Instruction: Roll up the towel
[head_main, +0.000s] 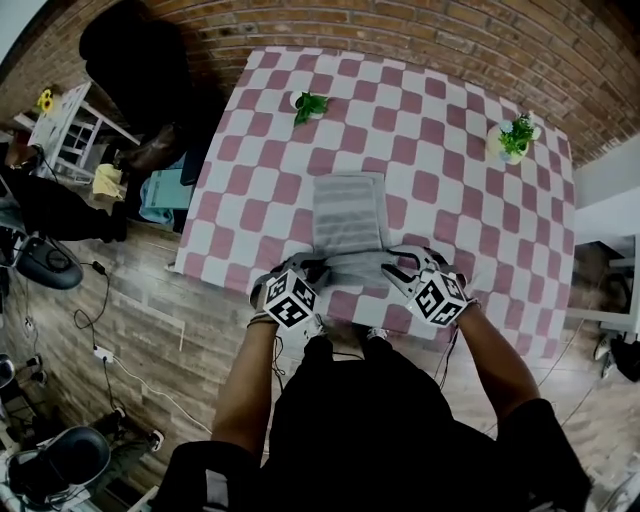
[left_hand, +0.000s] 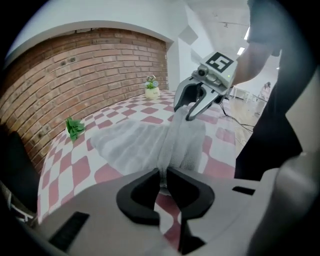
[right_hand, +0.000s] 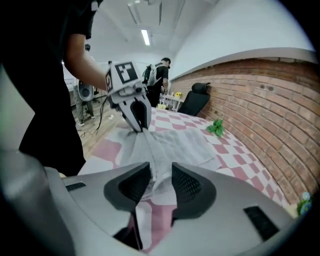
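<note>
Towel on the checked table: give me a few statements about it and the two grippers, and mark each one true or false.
1. The left gripper is clamped on the towel's near edge. True.
2. The right gripper has its jaws pressed tight together. False: they stand apart, with towel fabric between them.
3. The towel is already fully rolled up. False: most of it lies flat and spread on the table; only the near edge is gathered.
4. Two small green plants stand on the table beyond the towel. True.
</note>
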